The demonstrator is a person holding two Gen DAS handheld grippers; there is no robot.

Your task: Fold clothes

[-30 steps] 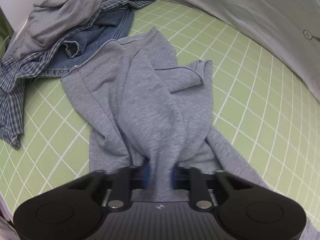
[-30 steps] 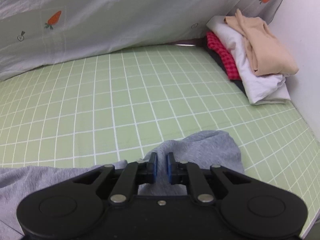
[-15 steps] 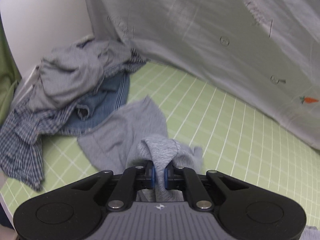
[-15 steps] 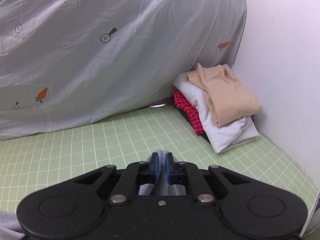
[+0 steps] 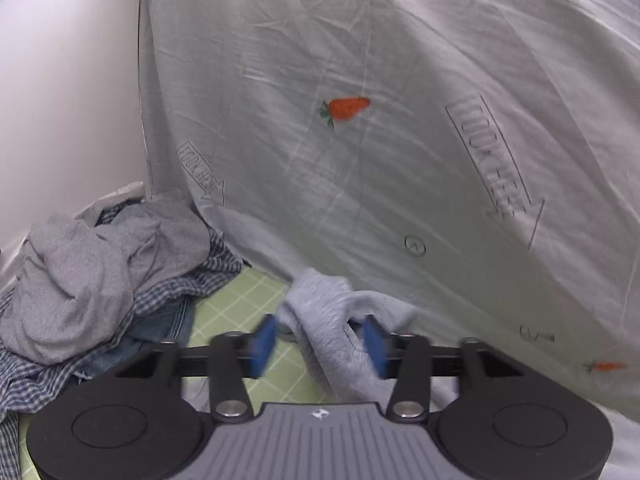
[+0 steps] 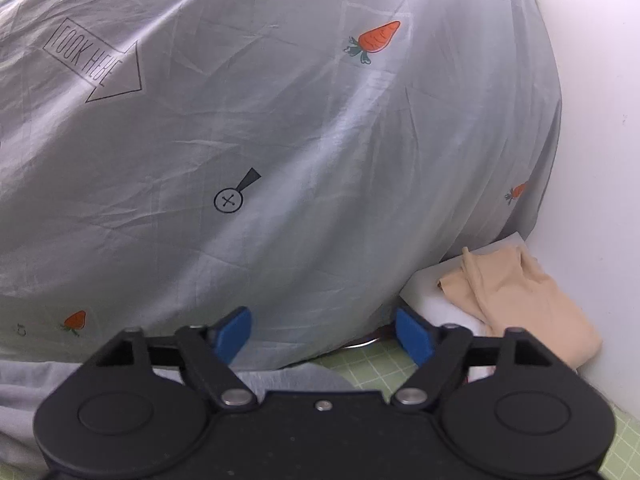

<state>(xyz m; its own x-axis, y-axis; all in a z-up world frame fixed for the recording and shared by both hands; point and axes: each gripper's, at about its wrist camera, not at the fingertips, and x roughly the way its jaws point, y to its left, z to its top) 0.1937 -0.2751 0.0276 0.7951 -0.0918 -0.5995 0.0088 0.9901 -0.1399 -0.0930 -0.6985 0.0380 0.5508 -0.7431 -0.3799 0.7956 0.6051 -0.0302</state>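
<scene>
The grey sweatshirt (image 5: 336, 320) hangs loose between the blue pads of my left gripper (image 5: 320, 344), whose jaws stand wide apart; the cloth is blurred and no longer pinched. In the right wrist view a fold of the same grey sweatshirt (image 6: 296, 378) lies low on the green grid mat (image 6: 376, 364), below and behind my right gripper (image 6: 324, 332). That gripper is open and holds nothing. Both cameras point up at the backdrop.
A heap of unfolded clothes (image 5: 100, 280), grey, checked and denim, lies at the left on the mat (image 5: 240, 300). A folded stack with a beige garment (image 6: 516, 304) on top sits at the right by the white wall. A grey carrot-print sheet (image 6: 280, 140) hangs behind.
Both grippers were shut on the grey sweatshirt and rose with it. Now both have opened and let it go; the cameras have tilted upward toward the sheet.
</scene>
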